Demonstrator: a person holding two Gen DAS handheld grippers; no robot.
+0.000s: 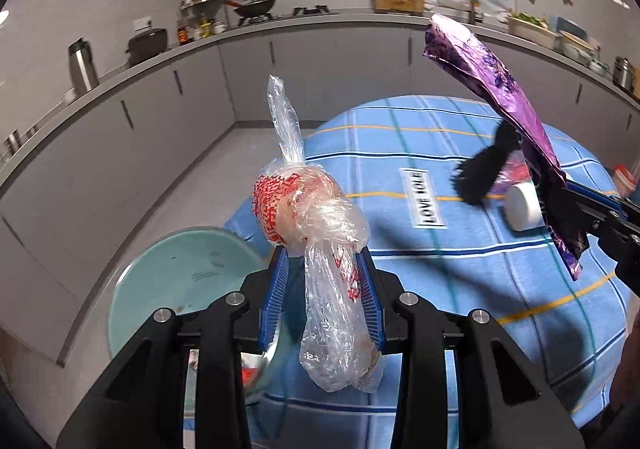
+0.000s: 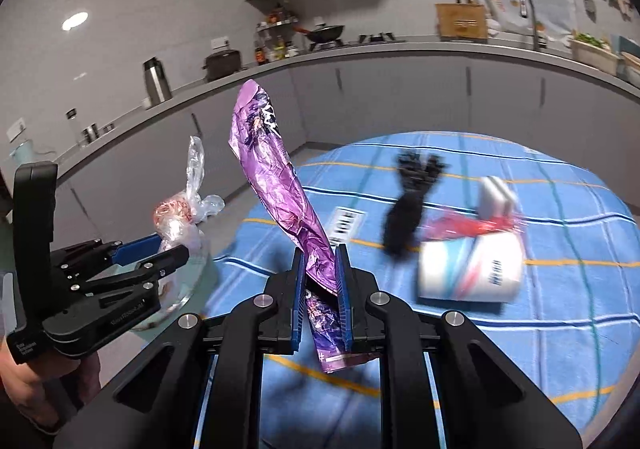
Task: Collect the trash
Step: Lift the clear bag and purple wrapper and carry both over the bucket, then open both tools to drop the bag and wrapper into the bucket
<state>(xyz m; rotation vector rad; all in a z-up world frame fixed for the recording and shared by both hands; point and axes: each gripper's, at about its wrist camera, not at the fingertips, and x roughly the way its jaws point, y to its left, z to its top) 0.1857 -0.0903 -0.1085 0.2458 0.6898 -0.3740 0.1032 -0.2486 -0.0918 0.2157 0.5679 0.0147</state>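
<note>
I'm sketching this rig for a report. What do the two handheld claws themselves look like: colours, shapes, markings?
Both match. The left claw and right claw have matte black angular linkage arms with round silver pivot bolts, and flat fingers faced with ribbed blue pads. In the right wrist view, the left unit shows small white lettering on its black body, too small to read, and a bare hand on its grip. No cables are visible.

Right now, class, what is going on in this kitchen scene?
A person holds a gripper in each hand, clearing rubbish off a table under a blue checked cloth. The left gripper is shut on a knotted clear plastic bag, above a pale green bowl. The right gripper is shut on a purple foil wrapper. A black brush and white cup lie on the cloth.
</note>
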